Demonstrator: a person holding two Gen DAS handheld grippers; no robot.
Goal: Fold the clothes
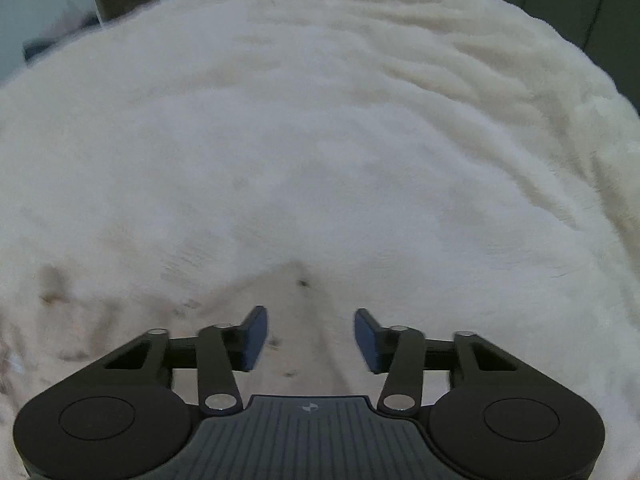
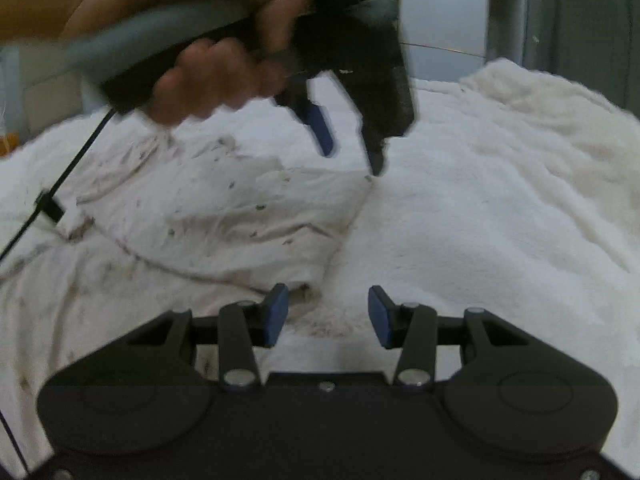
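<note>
A white garment with small dark specks (image 2: 208, 224) lies crumpled on a white fluffy blanket (image 2: 500, 208), left of centre in the right wrist view. My right gripper (image 2: 328, 316) is open and empty, low over the garment's near right corner. My left gripper (image 2: 350, 152) shows in the same view, held by a hand, open just above the garment's far right edge. In the left wrist view my left gripper (image 1: 310, 338) is open and empty over a speckled garment edge (image 1: 296, 280) on the blanket (image 1: 320, 140).
A black cable (image 2: 60, 184) hangs from the left gripper's handle across the garment's left side. The blanket is bunched up at the far right (image 2: 540, 92). Pale furniture (image 2: 444, 8) and a dark wall stand behind the bed.
</note>
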